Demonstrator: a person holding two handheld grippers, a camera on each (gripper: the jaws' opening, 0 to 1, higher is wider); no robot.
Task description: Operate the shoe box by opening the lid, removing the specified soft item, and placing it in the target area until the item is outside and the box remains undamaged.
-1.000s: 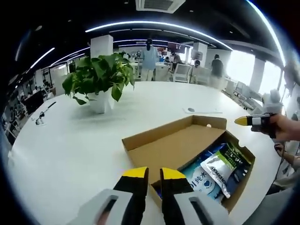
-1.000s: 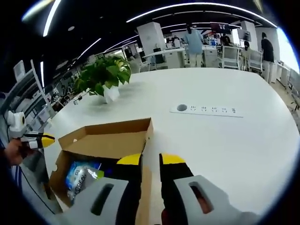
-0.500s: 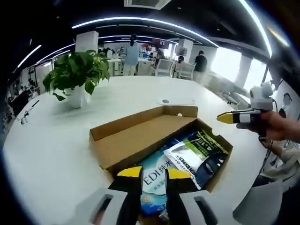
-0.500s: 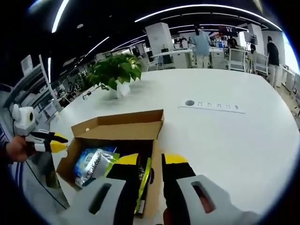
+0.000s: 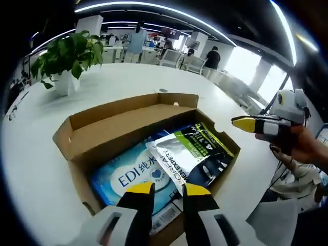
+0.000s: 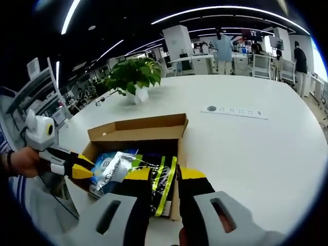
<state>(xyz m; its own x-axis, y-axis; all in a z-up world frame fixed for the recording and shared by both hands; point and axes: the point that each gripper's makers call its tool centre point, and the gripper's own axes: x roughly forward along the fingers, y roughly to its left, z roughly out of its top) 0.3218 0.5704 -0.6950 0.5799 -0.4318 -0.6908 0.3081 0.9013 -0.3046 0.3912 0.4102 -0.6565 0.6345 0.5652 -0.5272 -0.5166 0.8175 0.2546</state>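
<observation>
From where I steer, the shoe box (image 5: 138,138) sits on the white table (image 5: 41,154) with its lid (image 5: 128,120) already folded back on the far side, so the opening step looks done. Going left to right in the left gripper view: a potted plant (image 5: 66,51) stands far left, then the box with a blue wipes pack (image 5: 136,174) at its left, a silver-and-green pouch (image 5: 184,154) overlapping it, and a dark pack (image 5: 215,166) to the right. My left gripper (image 5: 168,190) hovers over the near edge of the box, jaws a little apart and holding nothing. My right gripper (image 6: 165,177) hangs over the other side of the box, jaws likewise apart and empty. Nothing soft is out yet; the grasp, lift and placing remain.
</observation>
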